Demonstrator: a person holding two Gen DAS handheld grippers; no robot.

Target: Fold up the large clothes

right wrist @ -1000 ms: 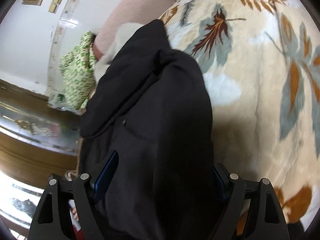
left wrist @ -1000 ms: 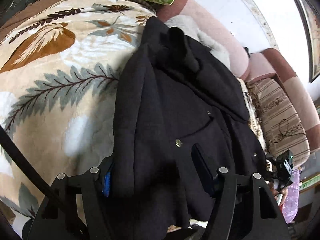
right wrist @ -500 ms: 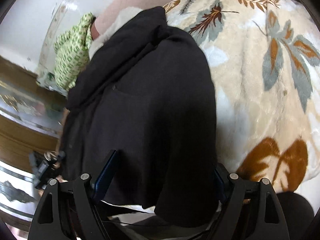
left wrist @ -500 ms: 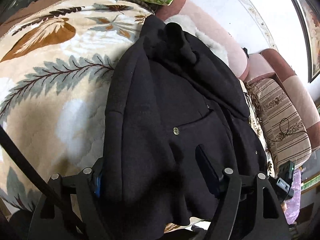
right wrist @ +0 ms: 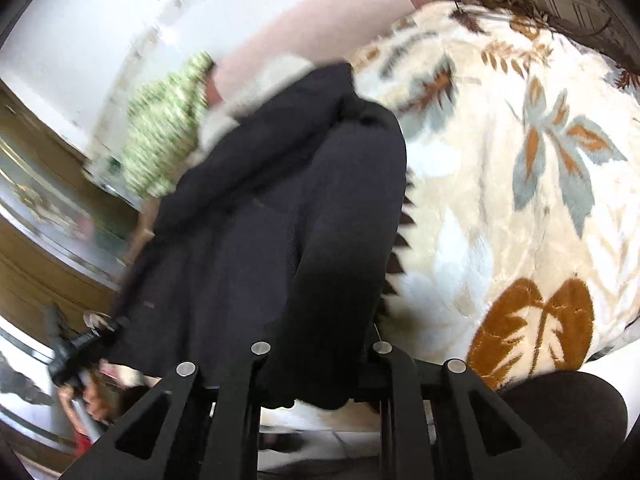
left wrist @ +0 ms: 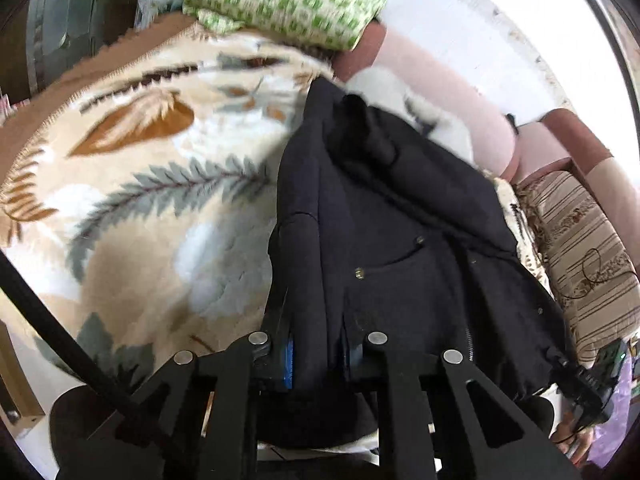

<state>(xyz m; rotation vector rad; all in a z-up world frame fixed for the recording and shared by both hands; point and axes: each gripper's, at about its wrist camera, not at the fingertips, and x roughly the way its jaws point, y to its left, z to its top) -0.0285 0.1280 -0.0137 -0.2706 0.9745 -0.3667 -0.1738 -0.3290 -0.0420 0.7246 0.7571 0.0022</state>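
Since the earlier frames both tongs have drawn their jaws in from wide apart: the left gripper [left wrist: 316, 350] is now clenched on a fold at the near hem of the black coat [left wrist: 400, 248], and the right gripper [right wrist: 320, 354] is likewise clamped on a bunch of the same hem [right wrist: 280, 240]. That suggests the grasp is made and the lift or fold-over toward the collar comes next; thick cloth may slip if pulled unevenly. The coat lies lengthwise on the leaf-patterned blanket [left wrist: 152, 208], collar away, its near edge hanging past the blanket's front. Beyond it sit a green checked pillow [left wrist: 280, 0], a pink sofa back [left wrist: 460, 100] and a striped cushion [left wrist: 580, 240] under a white wall; the right view is blurred, showing wooden furniture [right wrist: 36, 184] to one side
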